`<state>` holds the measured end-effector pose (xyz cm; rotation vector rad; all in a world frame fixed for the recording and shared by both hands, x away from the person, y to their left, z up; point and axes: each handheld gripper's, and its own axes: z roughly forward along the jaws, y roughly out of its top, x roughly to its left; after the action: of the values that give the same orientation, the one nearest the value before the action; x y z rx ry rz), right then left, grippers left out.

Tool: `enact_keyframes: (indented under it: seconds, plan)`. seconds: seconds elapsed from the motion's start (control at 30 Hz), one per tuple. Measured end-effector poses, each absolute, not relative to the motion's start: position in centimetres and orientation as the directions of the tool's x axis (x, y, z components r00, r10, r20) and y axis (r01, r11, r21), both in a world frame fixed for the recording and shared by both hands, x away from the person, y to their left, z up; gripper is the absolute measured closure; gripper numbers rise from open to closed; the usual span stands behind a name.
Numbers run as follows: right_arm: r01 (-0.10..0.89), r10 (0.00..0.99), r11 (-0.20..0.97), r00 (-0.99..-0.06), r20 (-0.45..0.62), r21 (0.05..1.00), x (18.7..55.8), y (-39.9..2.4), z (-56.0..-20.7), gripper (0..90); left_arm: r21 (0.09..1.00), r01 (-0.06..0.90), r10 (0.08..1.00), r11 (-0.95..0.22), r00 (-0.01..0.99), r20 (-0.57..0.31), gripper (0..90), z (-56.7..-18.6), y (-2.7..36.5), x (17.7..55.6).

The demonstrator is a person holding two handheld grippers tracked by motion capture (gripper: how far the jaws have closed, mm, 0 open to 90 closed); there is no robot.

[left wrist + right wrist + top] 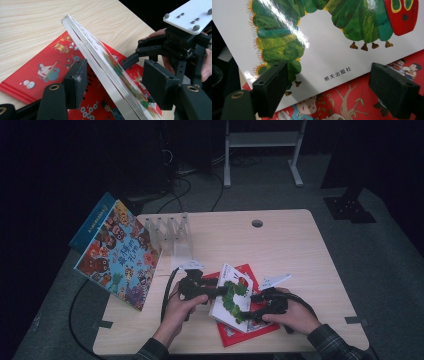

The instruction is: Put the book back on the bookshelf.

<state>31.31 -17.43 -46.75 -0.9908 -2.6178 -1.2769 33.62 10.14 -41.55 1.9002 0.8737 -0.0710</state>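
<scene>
A white picture book [235,286] with a green caterpillar on its cover is tipped up off a red book [245,332] that lies flat near the table's front edge. My left gripper [220,292] holds the white book's left edge. In the left gripper view the page block [100,57] runs slantwise between the pads, touching both, above the red book [45,70]. My right gripper [248,306] is at the white book's right side with its jaws apart. Its own view has the cover [324,50] and the red book [352,102] ahead of wide, empty jaws.
A colourful book [120,252] leans against a clear slotted rack [170,227] at the table's back left. Bare wooden table [280,245] lies behind and to the right, with a cable hole [257,223]. A black cable [167,292] trails off the left gripper.
</scene>
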Motion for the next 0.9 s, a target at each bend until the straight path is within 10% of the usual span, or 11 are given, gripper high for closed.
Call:
enact_keyframes:
  seconds: [0.9]
  plan:
    - [0.584, 0.531, 0.431, -0.781, 0.33, 0.688, 31.8, -18.6, -46.8, 14.8, 0.775, 0.587, 0.475, -0.235, 0.765, -0.436, 36.8, -40.1, 7.3, 34.0]
